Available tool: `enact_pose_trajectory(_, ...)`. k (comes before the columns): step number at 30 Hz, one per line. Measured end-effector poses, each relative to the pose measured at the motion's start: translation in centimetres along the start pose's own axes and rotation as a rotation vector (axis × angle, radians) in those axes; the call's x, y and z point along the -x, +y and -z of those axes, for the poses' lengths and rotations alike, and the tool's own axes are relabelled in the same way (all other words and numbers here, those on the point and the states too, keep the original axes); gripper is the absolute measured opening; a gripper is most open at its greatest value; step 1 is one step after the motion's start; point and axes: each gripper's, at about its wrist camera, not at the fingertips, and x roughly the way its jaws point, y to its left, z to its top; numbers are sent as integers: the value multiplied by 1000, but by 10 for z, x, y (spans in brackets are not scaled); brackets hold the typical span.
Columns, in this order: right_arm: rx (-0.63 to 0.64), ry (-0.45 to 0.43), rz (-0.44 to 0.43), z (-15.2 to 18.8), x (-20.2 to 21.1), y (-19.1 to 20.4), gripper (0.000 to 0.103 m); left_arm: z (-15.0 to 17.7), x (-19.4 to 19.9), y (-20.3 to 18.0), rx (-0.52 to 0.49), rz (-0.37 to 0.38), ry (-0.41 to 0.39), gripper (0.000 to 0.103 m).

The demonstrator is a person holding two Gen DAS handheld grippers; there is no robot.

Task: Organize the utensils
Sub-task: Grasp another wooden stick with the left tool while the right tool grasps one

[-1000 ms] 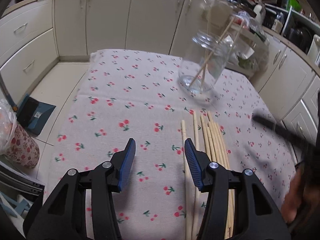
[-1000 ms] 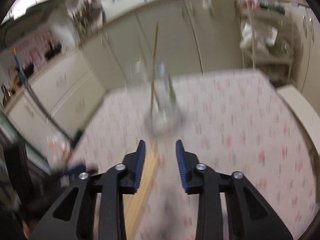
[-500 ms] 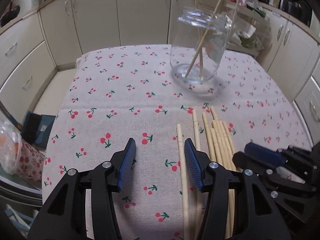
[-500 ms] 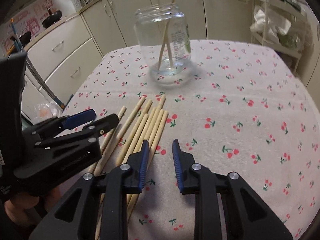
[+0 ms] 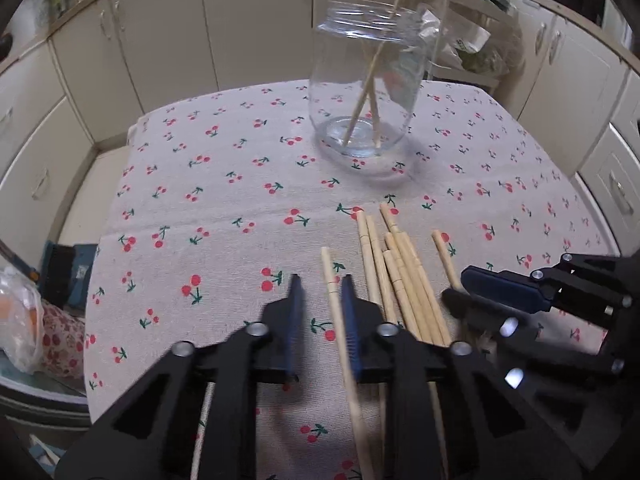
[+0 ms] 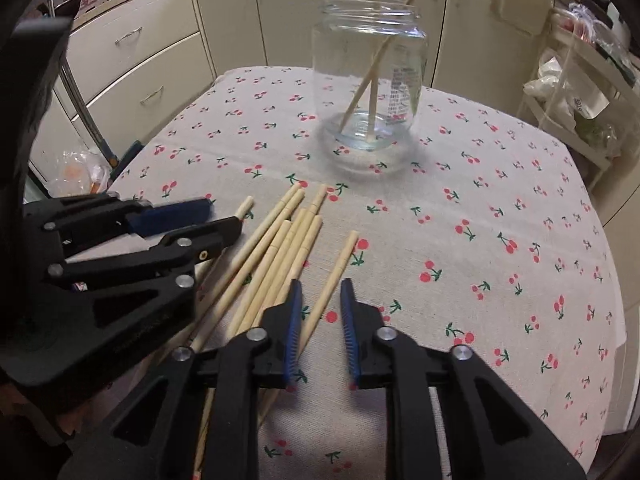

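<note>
Several wooden chopsticks (image 5: 400,272) lie side by side on the cherry-print tablecloth (image 5: 224,216); they also show in the right wrist view (image 6: 280,248). A clear glass jar (image 5: 366,80) stands upright beyond them with two chopsticks leaning inside; it also shows in the right wrist view (image 6: 370,76). My left gripper (image 5: 320,304) is low over the cloth, jaws partly closed around the leftmost chopstick (image 5: 334,292) without clamping it. My right gripper (image 6: 320,308) is open, its jaws astride the rightmost chopstick (image 6: 336,276).
Cream kitchen cabinets (image 5: 132,36) surround the table. A wire rack with bags (image 6: 576,92) stands at the right. A floral bag (image 5: 24,320) and a blue dustpan (image 5: 72,268) sit on the floor at the left.
Both grippers moved forward and down to the chopsticks. The left jaws narrowed around the leftmost chopstick. The right gripper shifted onto the rightmost chopstick.
</note>
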Motion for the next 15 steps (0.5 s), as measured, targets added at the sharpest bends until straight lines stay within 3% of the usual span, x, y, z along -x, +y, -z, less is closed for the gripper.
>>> enact_pose_trajectory(1, -5, 6, -5, 0, 0, -3, 6, -1, 0, 1, 2, 28, 11, 6)
enact_pose_trajectory(9, -152, 22, -134, 5, 5, -40, 6, -4, 1, 23, 106, 176, 45, 5)
enact_pose_trajectory(13, -253, 0, -224, 11, 5, -53, 6, -15, 26, 28, 143, 225, -65, 5)
enact_pose_trajectory(15, -313, -15, -271, 14, 5, -59, 6, -29, 49, 29, 152, 254, -194, 5)
